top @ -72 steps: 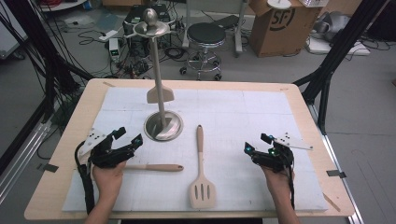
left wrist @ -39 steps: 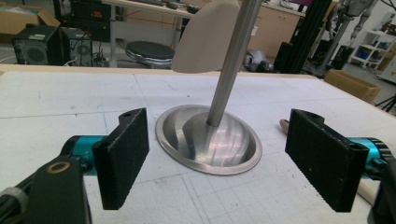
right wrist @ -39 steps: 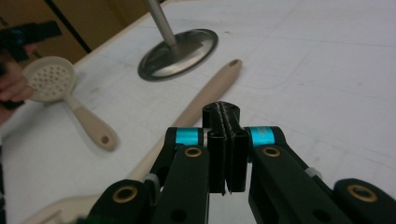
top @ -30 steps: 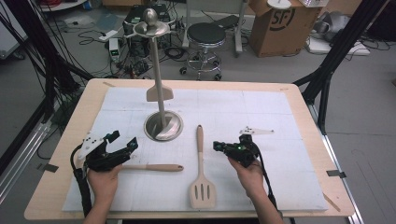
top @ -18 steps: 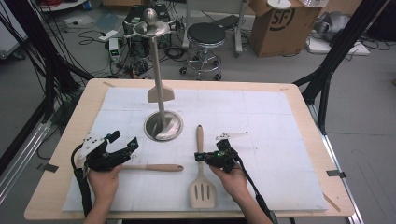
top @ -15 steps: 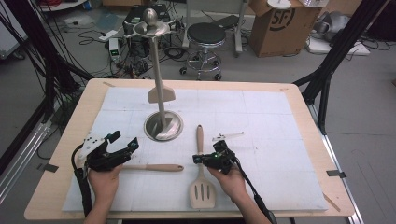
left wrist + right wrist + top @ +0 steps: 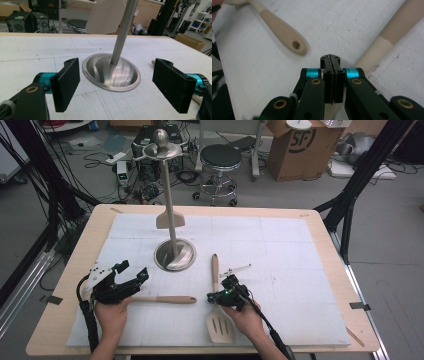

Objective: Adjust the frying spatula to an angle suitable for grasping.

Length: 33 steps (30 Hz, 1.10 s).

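A slotted wooden spatula lies on the white mat, its handle pointing away from me. My right gripper hovers at the spatula's neck with its jaws shut and nothing between them; in the right gripper view its tip sits just left of the spatula handle. A second wooden utensil lies crosswise, and the holed end of its handle points toward my right gripper. My left gripper rests beside it, jaws wide open, facing the steel stand base.
The stand's pole rises from the round base, with a wooden utensil head hanging on it. The white mat covers most of the wooden table. A stool, boxes and cables stand on the floor beyond.
My right hand has moved left from the right side of the mat to the spatula, jaws shut throughout. The left hand has stayed put.
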Each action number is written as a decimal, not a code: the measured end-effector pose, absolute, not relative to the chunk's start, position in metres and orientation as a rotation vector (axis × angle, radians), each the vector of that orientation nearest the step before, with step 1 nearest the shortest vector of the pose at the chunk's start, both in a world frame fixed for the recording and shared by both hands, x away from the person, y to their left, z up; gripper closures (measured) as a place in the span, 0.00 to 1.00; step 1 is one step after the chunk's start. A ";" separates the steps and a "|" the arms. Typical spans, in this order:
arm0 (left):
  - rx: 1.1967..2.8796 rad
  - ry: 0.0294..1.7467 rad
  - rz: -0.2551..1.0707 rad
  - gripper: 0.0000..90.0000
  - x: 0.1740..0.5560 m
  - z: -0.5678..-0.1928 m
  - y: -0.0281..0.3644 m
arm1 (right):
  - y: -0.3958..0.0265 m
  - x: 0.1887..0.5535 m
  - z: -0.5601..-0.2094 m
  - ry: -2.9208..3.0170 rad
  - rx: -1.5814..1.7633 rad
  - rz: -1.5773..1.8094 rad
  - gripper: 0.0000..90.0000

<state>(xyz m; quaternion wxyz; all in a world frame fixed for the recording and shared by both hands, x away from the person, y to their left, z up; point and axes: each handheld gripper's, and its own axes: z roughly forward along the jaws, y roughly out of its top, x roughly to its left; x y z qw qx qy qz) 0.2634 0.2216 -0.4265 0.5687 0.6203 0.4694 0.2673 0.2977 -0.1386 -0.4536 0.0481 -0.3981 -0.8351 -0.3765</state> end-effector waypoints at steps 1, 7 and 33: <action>1.456 1.104 0.627 0.25 0.263 -0.427 0.221 | -0.138 0.297 -0.452 -2.564 -1.211 -1.131 1.00; 1.455 1.105 0.625 0.25 0.263 -0.427 0.223 | -0.132 0.298 -0.445 -2.677 -1.185 -1.027 1.00; 1.447 1.109 0.623 0.25 0.262 -0.427 0.223 | -0.220 0.314 -0.449 -2.554 -1.442 -1.135 1.00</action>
